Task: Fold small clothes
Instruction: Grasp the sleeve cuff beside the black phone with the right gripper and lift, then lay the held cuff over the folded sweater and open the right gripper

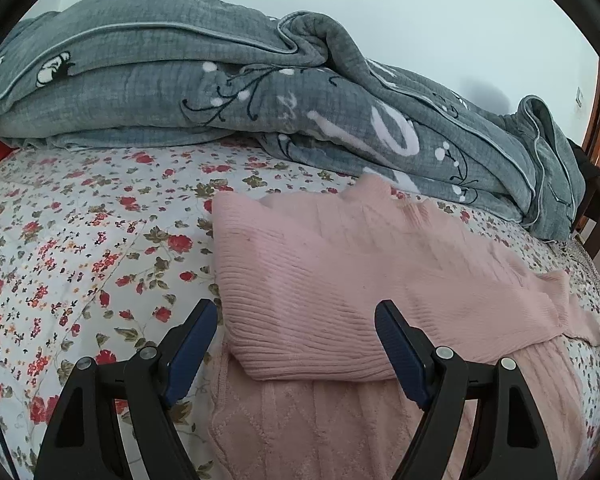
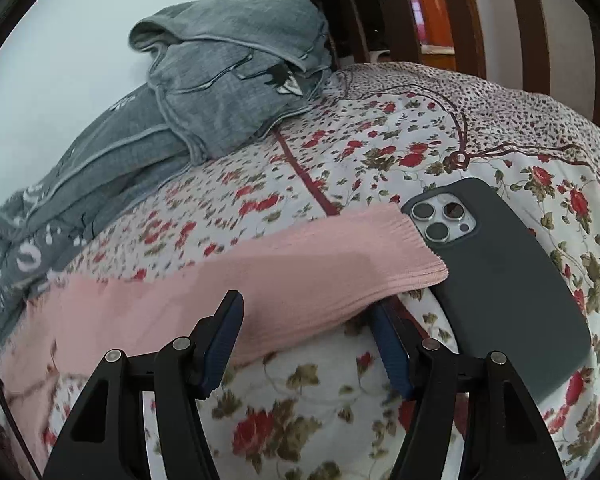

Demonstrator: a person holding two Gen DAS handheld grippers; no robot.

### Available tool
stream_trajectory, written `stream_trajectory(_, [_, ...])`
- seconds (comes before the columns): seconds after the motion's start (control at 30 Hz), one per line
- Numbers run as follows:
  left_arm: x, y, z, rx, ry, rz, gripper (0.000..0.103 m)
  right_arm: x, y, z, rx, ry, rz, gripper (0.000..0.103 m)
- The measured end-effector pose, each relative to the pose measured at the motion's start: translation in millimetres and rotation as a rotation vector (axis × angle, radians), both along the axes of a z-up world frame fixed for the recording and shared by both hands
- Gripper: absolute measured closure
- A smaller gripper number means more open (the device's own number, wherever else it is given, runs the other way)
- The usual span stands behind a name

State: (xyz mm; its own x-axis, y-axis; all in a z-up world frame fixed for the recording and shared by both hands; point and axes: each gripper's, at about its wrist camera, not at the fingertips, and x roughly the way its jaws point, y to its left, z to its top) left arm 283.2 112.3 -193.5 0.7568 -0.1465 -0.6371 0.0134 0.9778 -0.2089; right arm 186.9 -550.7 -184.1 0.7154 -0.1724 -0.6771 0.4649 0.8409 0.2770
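Note:
A pink knitted sweater (image 1: pixel 340 272) lies on the floral bedsheet (image 1: pixel 80 240), with one sleeve folded across the body. My left gripper (image 1: pixel 296 320) is open just above the folded part, holding nothing. In the right wrist view the other pink sleeve (image 2: pixel 300 276) stretches out to the right, its ribbed cuff lying partly on a dark phone (image 2: pixel 508 292). My right gripper (image 2: pixel 308 320) is open with its fingers on either side of the sleeve's near edge; the right fingertip (image 2: pixel 384 332) sits partly under the cuff.
A bunched grey quilt (image 1: pixel 220 92) lies along the far side of the bed against a pale wall, also in the right wrist view (image 2: pixel 220 92). Dark wooden bed rails (image 2: pixel 440 8) stand at the far right end.

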Motion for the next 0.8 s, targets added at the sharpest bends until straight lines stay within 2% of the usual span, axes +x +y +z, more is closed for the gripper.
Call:
stream_trajectory(0.07, [-0.7, -0.3, 0.7, 0.001, -0.005, -0.001, 0.023, 3.6, -4.0, 0.9, 0.003, 0.0, -0.018, 0.042])
stream_trajectory(0.13, [-1.0, -1.3, 1.0, 0.006, -0.007, -0.003, 0.023, 7.1, -5.2, 2.1, -0.016, 0.006, -0.045, 0.073])
stream_trajectory(0.17, [-1.2, -1.3, 1.2, 0.006, -0.009, -0.003, 0.023, 10.3, -3.9, 3.5, -0.03, 0.019, -0.042, 0.096])
stream_trajectory(0.27, [-2.9, -0.1, 2.5, 0.001, -0.019, -0.002, 0.023, 14.6, 3.9, 14.9, -0.075, 0.016, -0.033, 0.097])
stream_trajectory(0.43, [-6.6, 4.8, 5.4, -0.031, -0.037, 0.001, 0.023, 21.3, 39.3, 57.4, -0.193, -0.045, -0.012, 0.097])
stream_trajectory(0.63, [-12.6, 23.4, 11.3, -0.134, -0.076, 0.022, 0.023, 41.4, 118.2, 116.5, -0.293, -0.13, 0.084, 0.097])
stream_trajectory(0.8, [-14.1, 53.7, 14.7, -0.217, -0.056, 0.111, 0.023, 61.0, 209.3, 149.5, -0.333, -0.196, 0.211, 0.097])
